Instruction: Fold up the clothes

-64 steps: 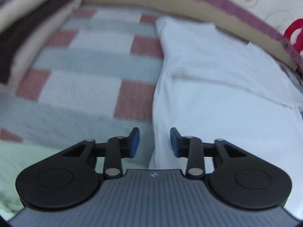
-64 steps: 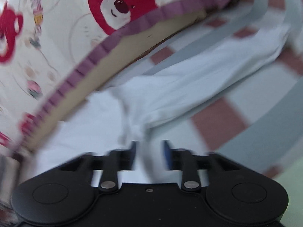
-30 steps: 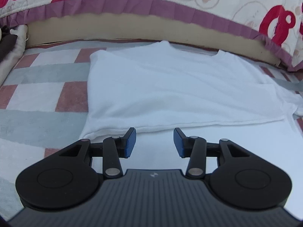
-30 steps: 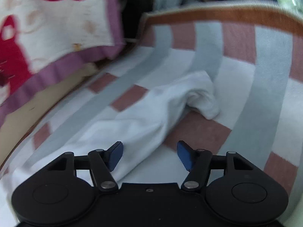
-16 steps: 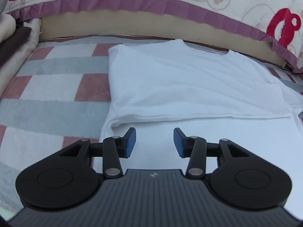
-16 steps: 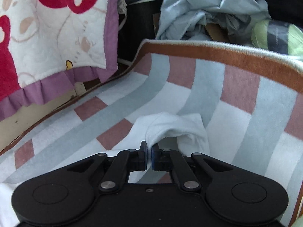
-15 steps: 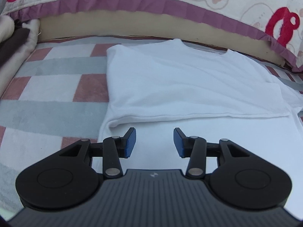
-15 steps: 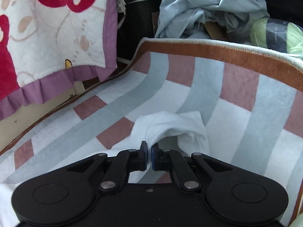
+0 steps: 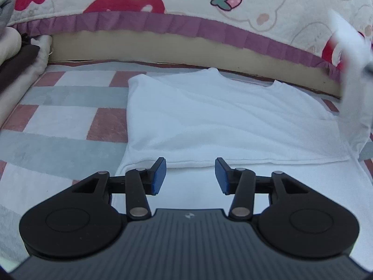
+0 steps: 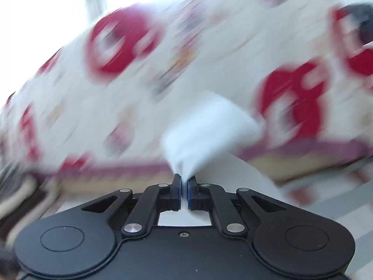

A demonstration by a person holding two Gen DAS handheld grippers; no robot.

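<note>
A white T-shirt [image 9: 221,119] lies flat on the checked blanket [image 9: 58,121], its left side folded inward. My left gripper [image 9: 187,178] is open and empty, hovering just over the shirt's near part. My right gripper [image 10: 184,192] is shut on the shirt's right sleeve [image 10: 209,130] and holds it lifted in the air. The raised sleeve also shows, blurred, at the right edge of the left wrist view [image 9: 352,81]. The right wrist view is motion-blurred.
A bear-and-strawberry print quilt with a purple ruffle [image 9: 186,23] runs along the far side, also filling the right wrist view [image 10: 116,70]. A stack of folded cream and brown clothes [image 9: 16,56] sits at the far left.
My right gripper, shut on the sleeve, has lifted it off the blanket and swung toward the shirt body. The left gripper stayed open and shifted slightly over the shirt.
</note>
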